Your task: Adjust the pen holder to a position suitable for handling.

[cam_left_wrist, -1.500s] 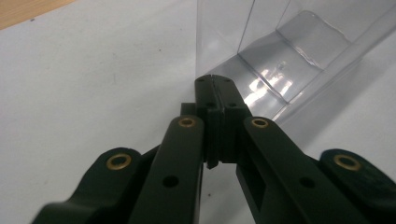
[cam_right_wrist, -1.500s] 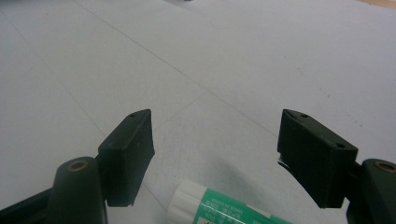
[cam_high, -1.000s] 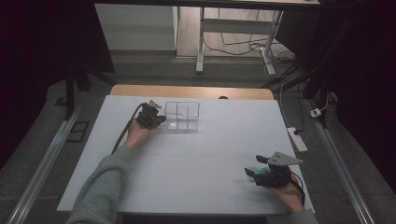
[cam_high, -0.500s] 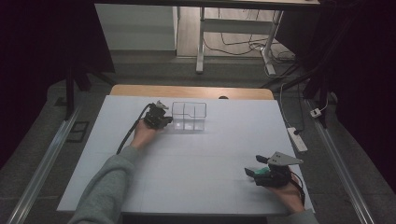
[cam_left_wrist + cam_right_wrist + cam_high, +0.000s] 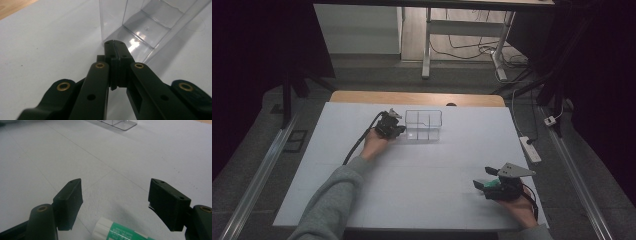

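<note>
A clear plastic compartment box (image 5: 424,125) stands on the white table (image 5: 437,160) at the back middle. My left gripper (image 5: 399,128) is shut with nothing between its jaws, and its tips press against the box's left side. In the left gripper view the shut tips (image 5: 113,44) meet the near corner of the clear box (image 5: 147,27). My right gripper (image 5: 480,184) rests open near the front right edge. A green glue stick (image 5: 120,233) with a white cap lies low between its open fingers (image 5: 71,197); the same stick shows as a green patch (image 5: 493,186) under that gripper.
A wooden strip (image 5: 417,97) runs along the table's far edge. On the floor to the right lies a white power strip (image 5: 530,149). A metal rail (image 5: 257,175) runs along the left side. The box's base flange (image 5: 117,125) shows far ahead of the right gripper.
The left hand and its shut gripper have moved right, and the clear box has slid right with them. The right gripper has stayed still.
</note>
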{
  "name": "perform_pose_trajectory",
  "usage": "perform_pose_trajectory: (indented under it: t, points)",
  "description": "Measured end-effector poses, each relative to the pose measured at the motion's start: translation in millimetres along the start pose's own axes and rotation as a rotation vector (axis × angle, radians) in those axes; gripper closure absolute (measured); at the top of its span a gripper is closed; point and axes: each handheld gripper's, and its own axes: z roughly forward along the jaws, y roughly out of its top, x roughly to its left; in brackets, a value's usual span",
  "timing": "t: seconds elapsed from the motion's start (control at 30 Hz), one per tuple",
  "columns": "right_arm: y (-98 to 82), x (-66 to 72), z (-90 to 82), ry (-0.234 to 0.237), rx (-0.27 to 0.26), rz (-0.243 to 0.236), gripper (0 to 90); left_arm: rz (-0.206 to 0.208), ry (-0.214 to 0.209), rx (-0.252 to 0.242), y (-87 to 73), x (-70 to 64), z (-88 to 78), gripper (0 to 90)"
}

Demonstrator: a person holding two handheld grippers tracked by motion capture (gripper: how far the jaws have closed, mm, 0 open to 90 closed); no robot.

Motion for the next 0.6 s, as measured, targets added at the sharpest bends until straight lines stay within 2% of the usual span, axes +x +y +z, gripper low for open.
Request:
perform_pose_trajectory:
  t: [0.13, 0.3, 0.6]
  points:
    - [-0.1, 0.2, -0.1, 0.007, -0.002, -0.001, 27.6, -0.002, 0.001, 0.001, 1.2, -0.5, 3.0, 89.0]
    - [-0.2, 1.1, 0.6, 0.01, 0.004, -0.002, 27.9, -0.027, 0.005, -0.003, 2.2, 1.4, 6.2, 89.0]
    - [-0.2, 1.6, 0.7, 0.005, 0.018, -0.007, 28.0, -0.02, -0.004, -0.007, 6.3, -3.2, 11.6, 89.0]
